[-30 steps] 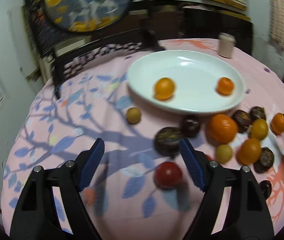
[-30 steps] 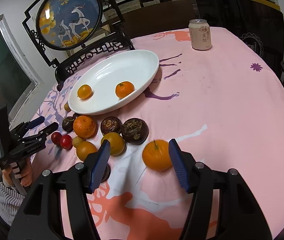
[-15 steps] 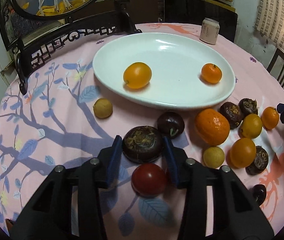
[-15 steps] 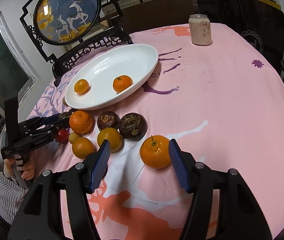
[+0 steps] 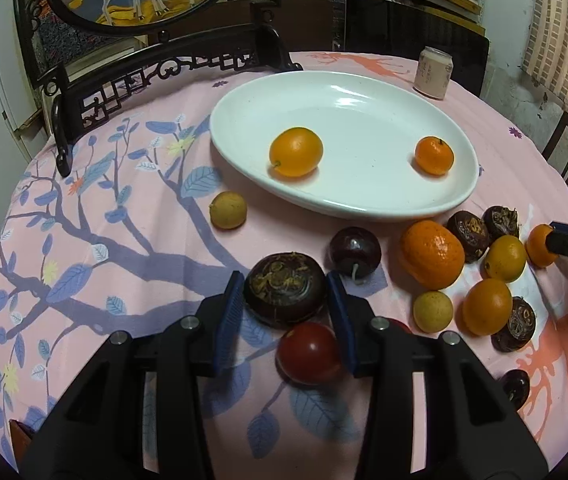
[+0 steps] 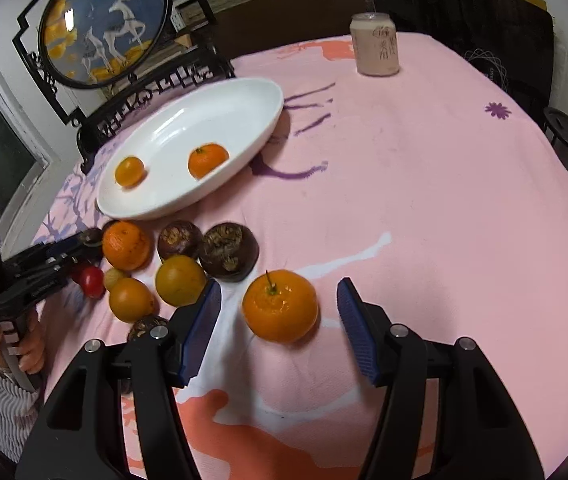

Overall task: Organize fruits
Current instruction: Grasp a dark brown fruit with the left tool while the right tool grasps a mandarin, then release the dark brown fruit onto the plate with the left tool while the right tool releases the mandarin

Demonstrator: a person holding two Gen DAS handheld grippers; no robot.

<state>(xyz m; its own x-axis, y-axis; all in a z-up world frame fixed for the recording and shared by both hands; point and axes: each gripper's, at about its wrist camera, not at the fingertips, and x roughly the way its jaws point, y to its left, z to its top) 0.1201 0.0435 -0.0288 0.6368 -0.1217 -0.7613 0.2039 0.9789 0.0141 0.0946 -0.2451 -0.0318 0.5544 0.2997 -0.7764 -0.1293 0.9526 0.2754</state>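
Left gripper: your left gripper (image 5: 285,294) is pinching the dark brown fruit (image 5: 285,289), both blue pads against its sides.
Under that grip: a red tomato (image 5: 309,353) lies just below the held fruit, nearer your hand.
Ahead of the left gripper: a dark plum (image 5: 355,247) sits just beyond the right pad; the white oval plate (image 5: 363,200) lies farther ahead, holding a yellow-orange citrus (image 5: 295,152) and a small mandarin (image 5: 434,155).
Right gripper: your right gripper (image 6: 280,307) is spread wide, with a stemmed mandarin (image 6: 280,306) on the cloth between its pads and touching neither.
Left of the right gripper: the remaining loose fruit is clustered just beyond the left pad.
Far ahead: a drink can (image 6: 374,45) stands on the pink tablecloth (image 6: 423,184).
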